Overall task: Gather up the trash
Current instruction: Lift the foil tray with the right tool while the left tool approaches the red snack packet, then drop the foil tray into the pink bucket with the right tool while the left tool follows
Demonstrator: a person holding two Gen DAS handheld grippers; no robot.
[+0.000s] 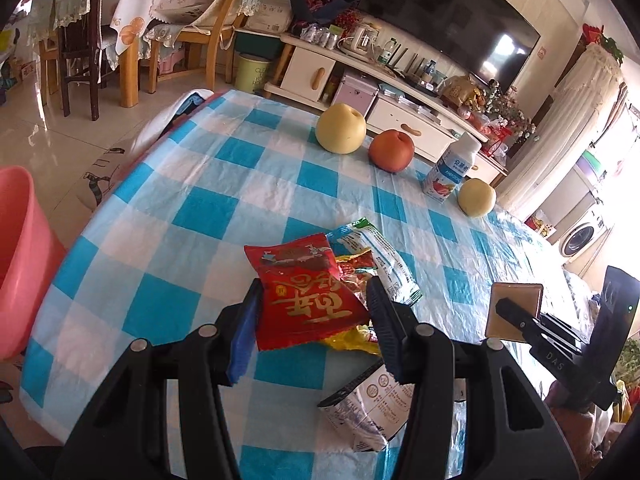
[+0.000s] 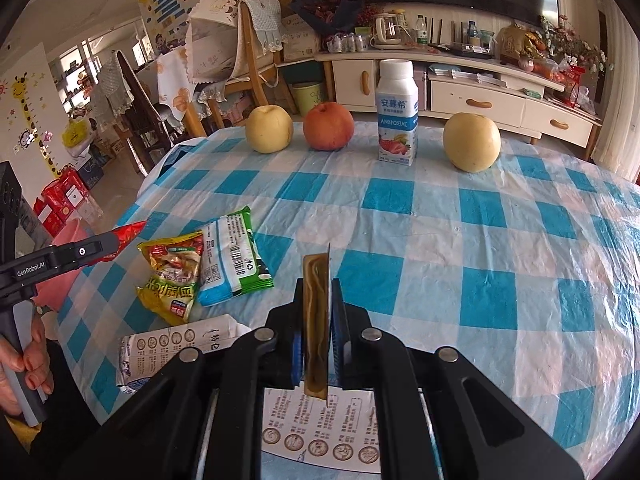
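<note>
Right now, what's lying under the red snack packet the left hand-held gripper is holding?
Under the red foil snack packet lie a crumpled yellow-and-red wrapper and, beside it, a white-and-green wrapper on the blue checked tablecloth. The packet covers most of the yellow one in the left view.

Glossy tile floor (image 1: pixel 52 120); cream TV cabinet (image 2: pixel 460 80) w/ dark TV (image 1: pixel 452 12); wooden chairs (image 1: pixel 212 28); bright window light rt.

Ahead of the tool, along the checked tablecloth's (image 2: pixel 440 216) far edge, stand a yellow pear (image 2: pixel 269 128), a red apple (image 2: pixel 328 126), a yogurt bottle (image 2: pixel 397 114) and a second pear (image 2: pixel 471 142). Beyond them sit a TV cabinet (image 2: pixel 476 96) and wooden chairs (image 2: pixel 252 60).
</note>
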